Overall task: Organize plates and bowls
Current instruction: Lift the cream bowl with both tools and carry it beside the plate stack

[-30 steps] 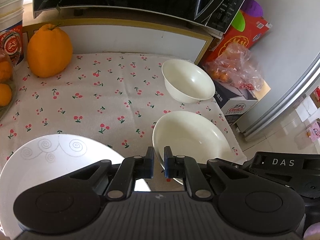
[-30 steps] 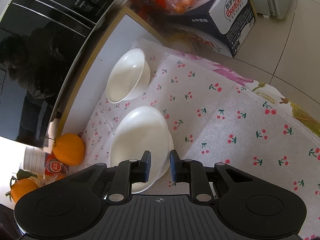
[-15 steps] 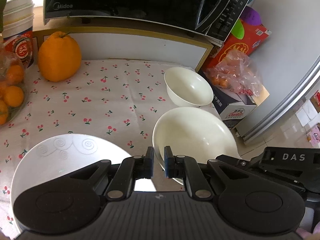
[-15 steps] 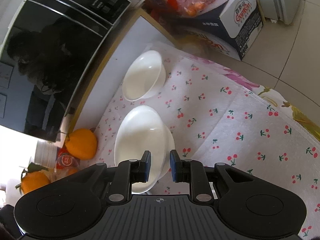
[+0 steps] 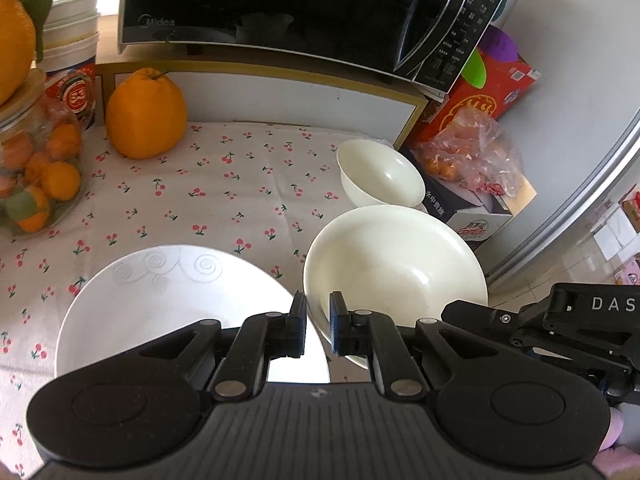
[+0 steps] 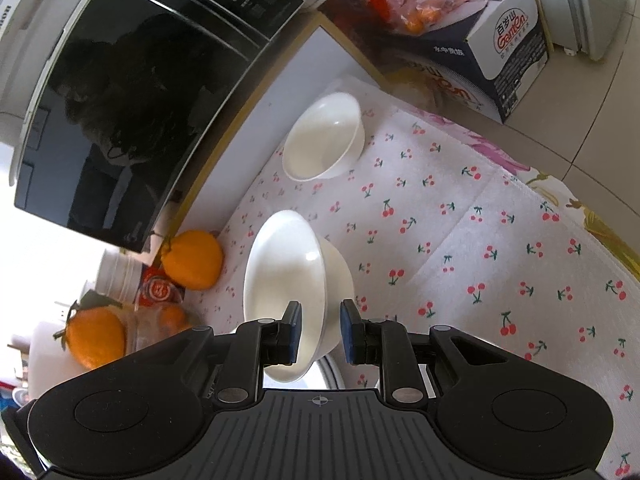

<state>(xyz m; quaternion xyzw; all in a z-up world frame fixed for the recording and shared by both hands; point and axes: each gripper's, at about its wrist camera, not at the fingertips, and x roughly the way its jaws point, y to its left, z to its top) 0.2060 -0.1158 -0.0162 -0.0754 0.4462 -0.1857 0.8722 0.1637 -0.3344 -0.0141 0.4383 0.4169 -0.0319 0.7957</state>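
A white plate [image 5: 168, 304] with embossed swirls hangs over the cherry-print tablecloth [image 5: 224, 200], and my left gripper [image 5: 318, 328] is shut on its near right rim. My right gripper [image 6: 320, 330] is shut on the wall of a large white bowl [image 6: 284, 272], which is held tilted above the cloth. In the left wrist view that large bowl [image 5: 392, 264] hangs just right of the plate, with the right gripper's black body at its right edge. A small white bowl [image 5: 380, 176] stands upright on the cloth at the far right corner, also the small bowl [image 6: 324, 136] in the right wrist view.
A black microwave [image 5: 280, 8] overhangs the back of the table. A big orange [image 5: 146, 116], a jar of small oranges [image 5: 36, 176] and stacked paper cups [image 5: 72, 40] stand at the back left. Cartons and a bag of fruit [image 5: 468, 152] sit beyond the table's right edge.
Both grippers have risen, carrying the plate and the large bowl with them. The table and the small bowl look farther away.
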